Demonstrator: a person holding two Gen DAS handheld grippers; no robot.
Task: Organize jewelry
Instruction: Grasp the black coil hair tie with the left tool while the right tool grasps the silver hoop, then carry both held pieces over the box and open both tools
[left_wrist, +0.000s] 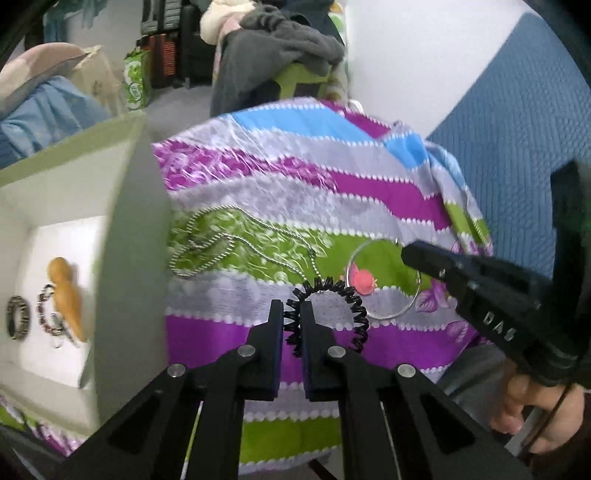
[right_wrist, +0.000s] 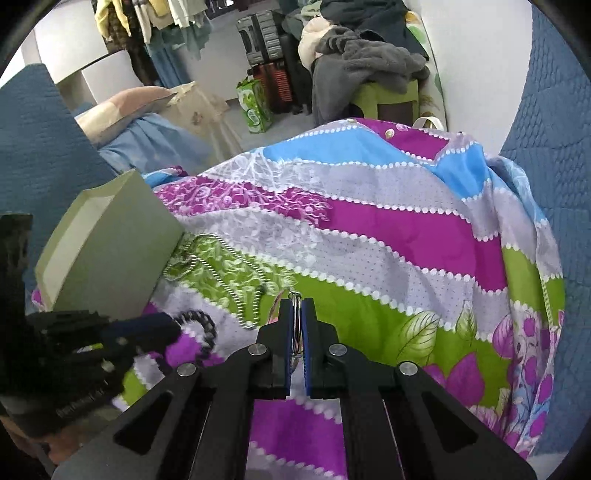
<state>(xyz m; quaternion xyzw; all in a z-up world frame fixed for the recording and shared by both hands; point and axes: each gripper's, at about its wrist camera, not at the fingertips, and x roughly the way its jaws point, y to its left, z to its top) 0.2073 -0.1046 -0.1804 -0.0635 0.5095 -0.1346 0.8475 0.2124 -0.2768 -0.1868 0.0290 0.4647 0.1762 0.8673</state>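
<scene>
My left gripper (left_wrist: 292, 314) is shut on a black spiral coil band (left_wrist: 356, 310) that loops to the right over the striped cloth (left_wrist: 332, 192). My right gripper (right_wrist: 295, 310) is shut on a thin silver hoop bangle (right_wrist: 294, 332), held edge-on between the pads; in the left wrist view the bangle (left_wrist: 373, 316) circles a pink motif beside the right gripper (left_wrist: 410, 254). A silver bead chain (left_wrist: 236, 240) lies tangled on the green stripe, also seen in the right wrist view (right_wrist: 236, 280). The open pale-green box (left_wrist: 125, 236) at left holds bracelets (left_wrist: 18, 321) and an orange piece (left_wrist: 66, 291).
The box (right_wrist: 110, 251) stands at the cloth's left edge. The left gripper (right_wrist: 140, 332) shows low left in the right wrist view. Blue quilted upholstery (left_wrist: 517, 110) lies to the right. A pile of grey clothes (right_wrist: 369, 59) and suitcases (right_wrist: 266, 37) stand beyond.
</scene>
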